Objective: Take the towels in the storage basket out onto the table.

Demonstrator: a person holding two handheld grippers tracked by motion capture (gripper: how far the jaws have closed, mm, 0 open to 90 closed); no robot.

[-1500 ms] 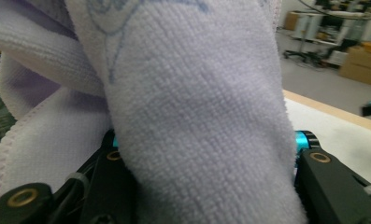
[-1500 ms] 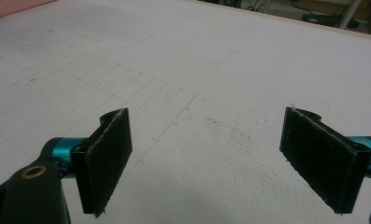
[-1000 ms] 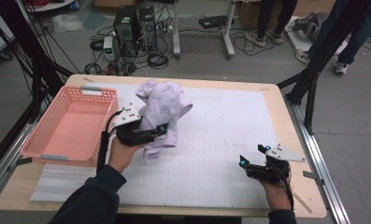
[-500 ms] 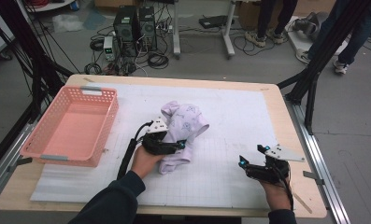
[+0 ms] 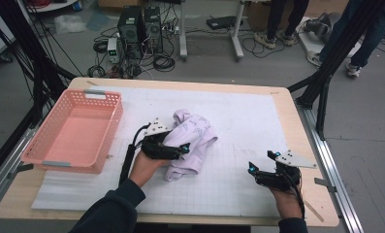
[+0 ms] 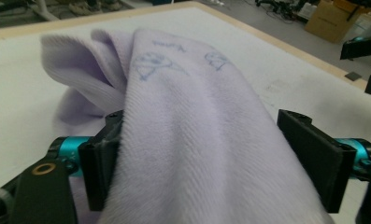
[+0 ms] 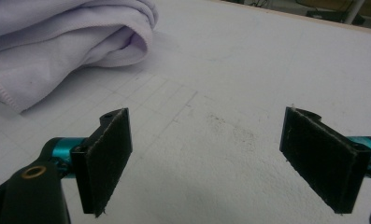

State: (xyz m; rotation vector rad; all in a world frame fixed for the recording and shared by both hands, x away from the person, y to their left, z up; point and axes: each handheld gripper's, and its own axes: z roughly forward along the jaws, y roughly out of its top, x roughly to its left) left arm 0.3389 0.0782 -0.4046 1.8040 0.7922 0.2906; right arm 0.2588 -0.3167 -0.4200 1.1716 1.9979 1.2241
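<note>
Grey concrete floor with tangled cables and computer towers lies beyond a pale wooden table (image 5: pixel 296 121), most of it covered by a white gridded mat (image 5: pixel 243 121). From the high view, a pink plastic basket (image 5: pixel 73 133) with latticed walls sits by the table's left edge. A lilac cloth (image 5: pixel 192 138), soft and rumpled into a loose heap, lies near the middle of the mat, just right of the basket. The left gripper (image 5: pixel 180 149) lies level at the cloth's left side, the hand (image 5: pixel 144 167) behind it in a dark sleeve. The right gripper (image 5: pixel 262 167) rests low near the front right corner, well apart from the cloth, pointing leftward.

Looking along the left gripper (image 6: pixel 211 154), the cloth (image 6: pixel 192 121) shows a fine ribbed weave with faint blue drawings; a thick fold drapes between the flat black jaws. These jaws have just been opening and stand wide, the right one clear of the fabric.

Seen from the right gripper (image 7: pixel 220 158), its jaws are spread wide over bare, slightly smudged mat (image 7: pixel 220 70), nothing between them. The cloth's (image 7: pixel 66 46) hemmed edge lies ahead to the left.
</note>
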